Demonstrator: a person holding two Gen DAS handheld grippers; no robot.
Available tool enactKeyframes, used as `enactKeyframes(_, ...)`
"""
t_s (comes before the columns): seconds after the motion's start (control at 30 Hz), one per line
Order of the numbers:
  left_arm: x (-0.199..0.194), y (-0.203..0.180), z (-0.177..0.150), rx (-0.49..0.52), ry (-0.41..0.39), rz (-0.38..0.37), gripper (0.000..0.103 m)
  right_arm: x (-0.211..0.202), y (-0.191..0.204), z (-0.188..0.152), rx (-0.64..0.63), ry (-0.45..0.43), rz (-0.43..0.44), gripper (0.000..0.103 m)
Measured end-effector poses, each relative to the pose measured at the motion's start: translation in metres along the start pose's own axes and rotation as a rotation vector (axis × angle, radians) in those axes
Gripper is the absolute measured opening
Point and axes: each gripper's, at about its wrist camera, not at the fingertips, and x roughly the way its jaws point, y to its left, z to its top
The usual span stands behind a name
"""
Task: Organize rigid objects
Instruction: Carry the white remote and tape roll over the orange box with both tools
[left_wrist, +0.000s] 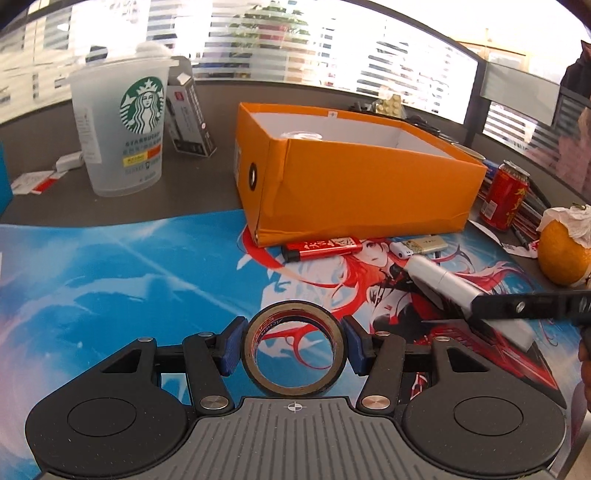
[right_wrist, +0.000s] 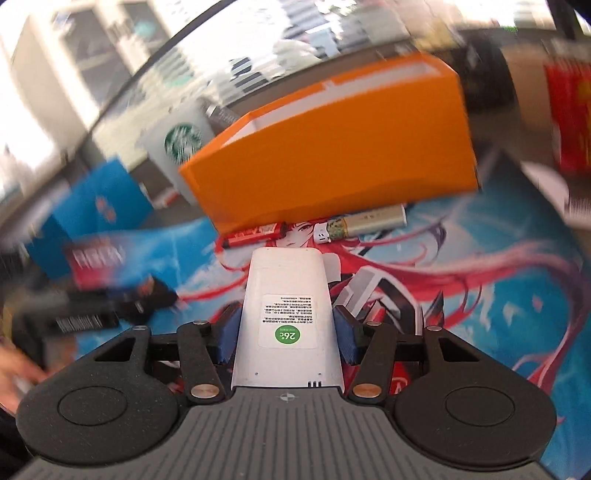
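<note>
My left gripper (left_wrist: 293, 345) is shut on a black tape roll (left_wrist: 295, 308), its blue pads against both sides, held low over the blue printed mat (left_wrist: 110, 288). My right gripper (right_wrist: 288, 334) is shut on a white remote (right_wrist: 286, 280), label side up, pointing at the orange box (right_wrist: 332, 155). In the left wrist view that remote (left_wrist: 439, 282) juts in from the right with a black finger (left_wrist: 517, 306) on it. The open orange box (left_wrist: 351, 177) stands at the mat's far edge. A red lighter (left_wrist: 321, 246) and a gold lighter (left_wrist: 419, 246) lie in front of it.
A Starbucks cup (left_wrist: 122, 133) and a black pen box (left_wrist: 188, 118) stand back left. At the right are a red can (left_wrist: 504, 195) and an orange fruit with tissue (left_wrist: 559, 254). A blue box (right_wrist: 92, 210) sits left of the mat. The right wrist view is blurred.
</note>
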Motion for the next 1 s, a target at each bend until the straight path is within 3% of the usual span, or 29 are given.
enactKeyframes(0.2, -0.005, -0.001, 0.006, 0.007, -0.02, 0.022, 0.053, 0.001, -0.038, 0.004, 0.322, 0.02, 0.191, 0.05)
enactKeyframes(0.3, -0.005, 0.0, 0.01, 0.004, -0.027, 0.027, 0.053, 0.001, -0.046, 0.004, 0.41, 0.021, 0.248, 0.05)
enactKeyframes(0.6, 0.006, -0.002, 0.027, -0.032, -0.04, 0.062, 0.053, 0.005, -0.042, 0.021, 0.463, -0.017, 0.314, 0.05)
enactKeyframes(1.0, 0.016, -0.002, 0.025, -0.036, 0.0, 0.101, 0.053, 0.011, -0.056, 0.017, 0.5, 0.004, 0.31, 0.05)
